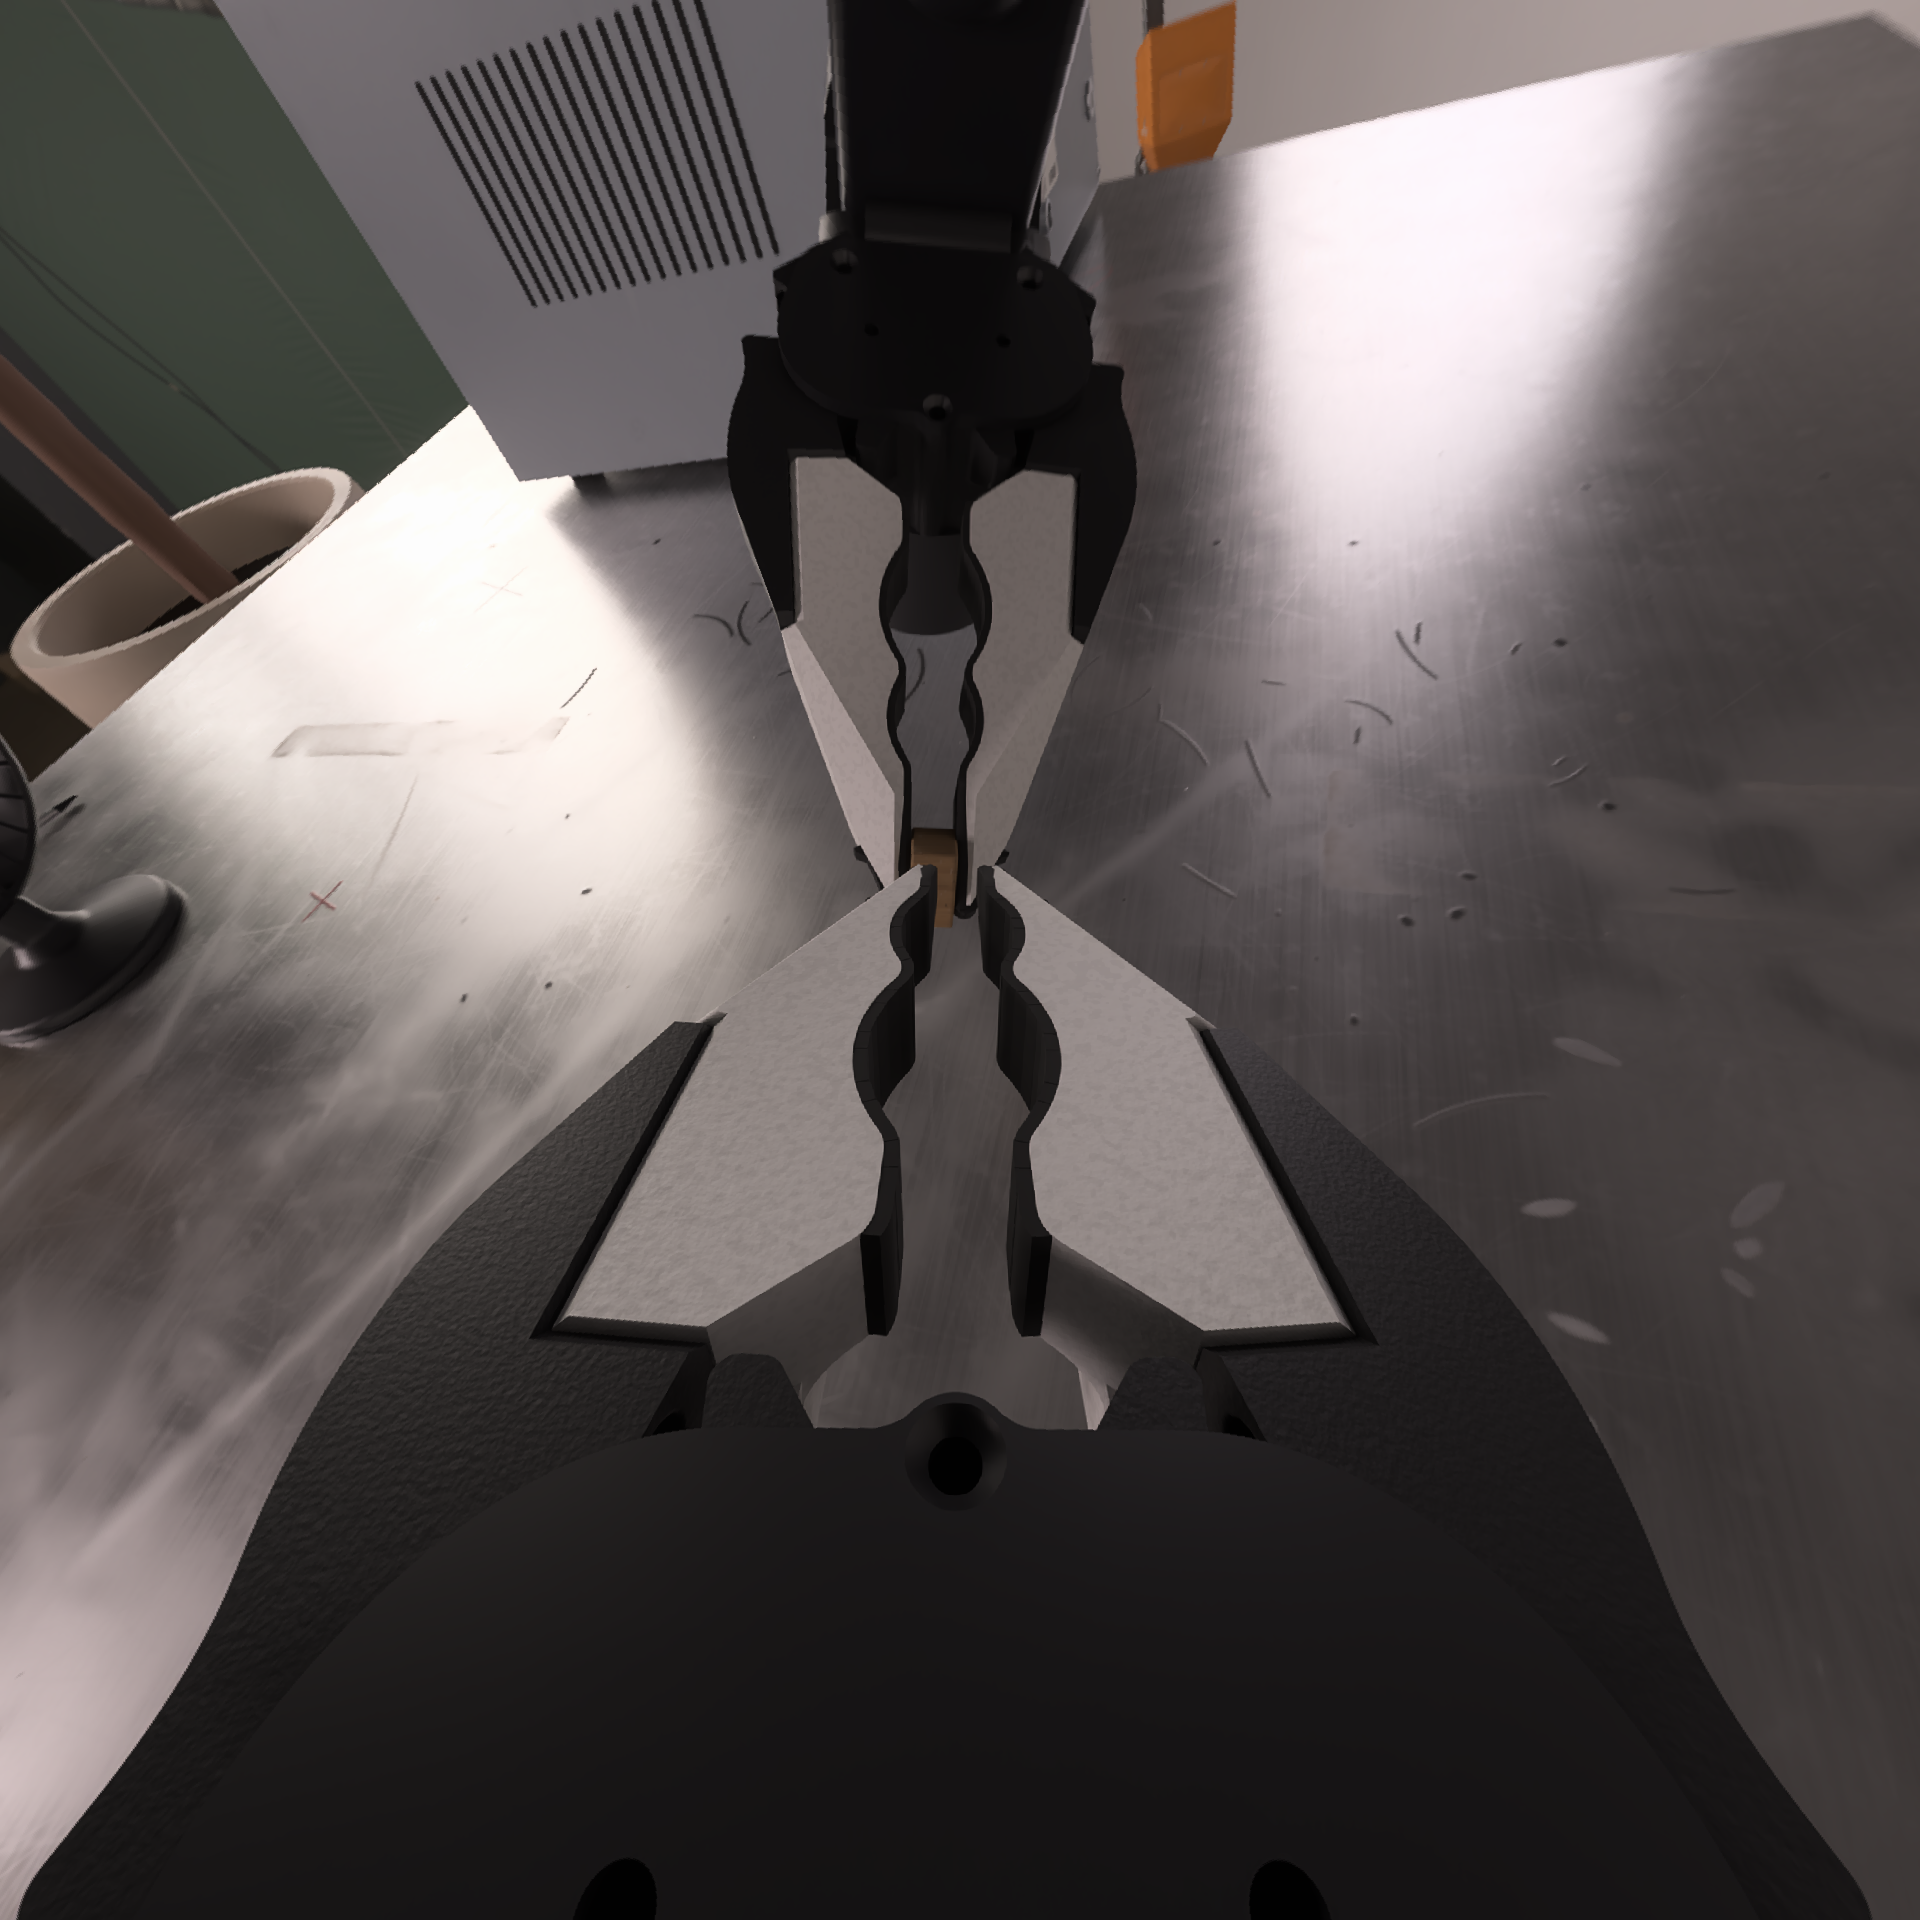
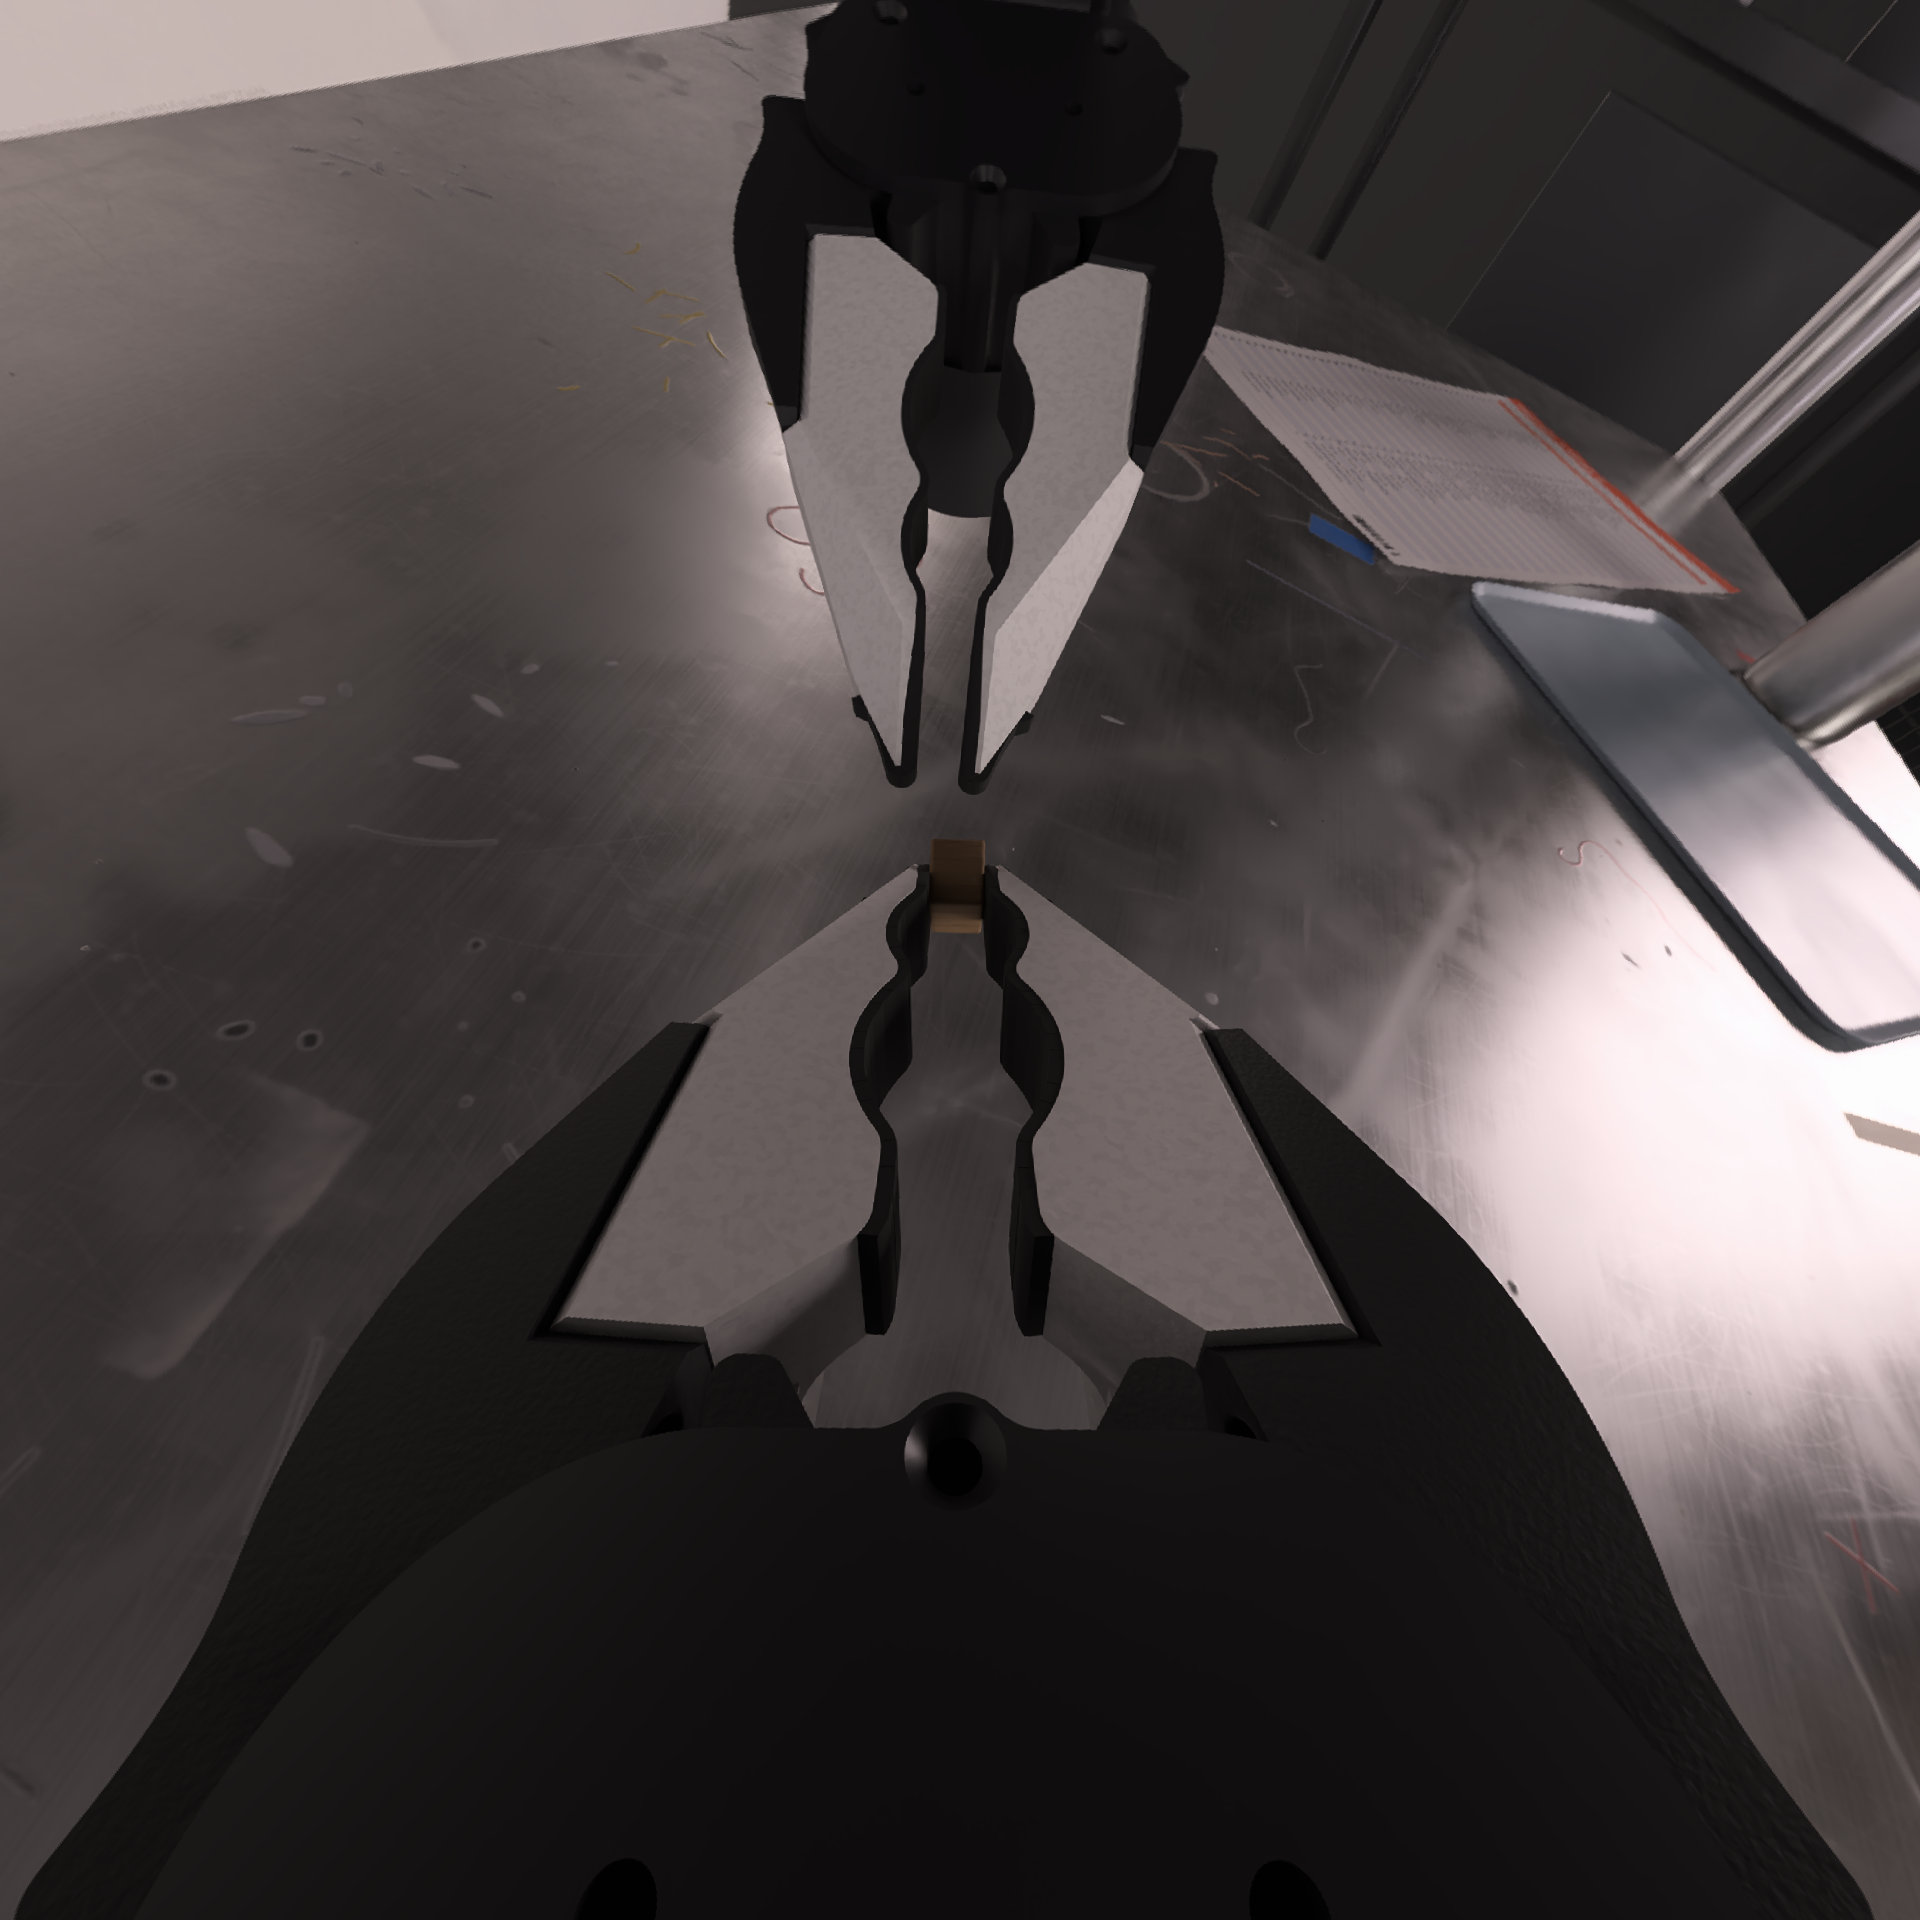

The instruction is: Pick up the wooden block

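The block [image 2: 956, 891] sits at the centre of the right wrist view, between the tips of the right gripper [image 2: 956, 896]. Its fingers [image 2: 906, 920] are drawn in close and look to be pinching it by two opposite faces, right at the tips. Such a shallow hold suits so small a piece, since only the tips reach down beside it without fouling the surface [image 2: 416, 623]. I cannot tell whether the block rests on the surface or is already clear of it.

The left gripper [image 1: 956, 891] faces the right one head-on. In the right wrist view it comes in from 12 o'clock, tips pointing down toward the block but stopping short, with bare surface between. Its fingers are slightly parted, about a block's width, and hold nothing. In its own view the block shows just past its tips, caught in the far gripper's fingers. My guess is it waits as a spare.

Both grippers are pitched forward and down at the surface, tip to tip along one line, neither rolled to a side.

Everything else lies well apart from the grasp:
- a sheet of paper [image 2: 1475, 468] at 2 o'clock
- a metal tray [image 2: 1704, 790] at 3 o'clock in the right view
- a pot [image 1: 177, 582] at 10 o'clock in the left view

A straight lift should meet nothing. The main risk is the block slipping from so thin a hold.
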### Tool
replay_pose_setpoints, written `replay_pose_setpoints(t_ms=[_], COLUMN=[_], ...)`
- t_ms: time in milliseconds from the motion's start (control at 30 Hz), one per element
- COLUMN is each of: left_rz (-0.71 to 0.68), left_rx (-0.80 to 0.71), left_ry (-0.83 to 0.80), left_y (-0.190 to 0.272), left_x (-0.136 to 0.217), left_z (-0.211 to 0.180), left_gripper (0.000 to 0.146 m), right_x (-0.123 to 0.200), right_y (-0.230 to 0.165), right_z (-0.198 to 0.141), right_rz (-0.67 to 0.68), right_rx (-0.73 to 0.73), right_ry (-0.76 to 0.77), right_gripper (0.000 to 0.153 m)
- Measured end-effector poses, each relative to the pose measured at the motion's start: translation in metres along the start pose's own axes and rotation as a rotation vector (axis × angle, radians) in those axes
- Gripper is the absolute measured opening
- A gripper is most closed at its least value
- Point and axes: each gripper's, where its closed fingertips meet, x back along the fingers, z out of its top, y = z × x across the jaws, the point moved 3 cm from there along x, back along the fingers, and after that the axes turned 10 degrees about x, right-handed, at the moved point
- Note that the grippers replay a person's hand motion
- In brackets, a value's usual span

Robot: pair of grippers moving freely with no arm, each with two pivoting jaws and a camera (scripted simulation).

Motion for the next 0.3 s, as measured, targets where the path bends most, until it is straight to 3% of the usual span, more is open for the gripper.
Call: replay_pose_setpoints(t_ms=[167, 300], left_rz=[0.023, 0.002], left_rx=[-0.015, 0.005], left_ry=[-0.039, -0.055], left_y=[-0.0015, -0.0001], left_x=[-0.0018, -0.0027], left_z=[-0.0064, -0.0089], left_gripper=[0.008, 0.008], right_x=[-0.0016, -0.0021], right_y=[0.0003, -0.0024], right_z=[-0.0034, -0.0042], right_rz=[0.041, 0.043], right_rx=[-0.084, -0.046], right_ry=[-0.002, -0.025], right_gripper=[0.009, 0.009])
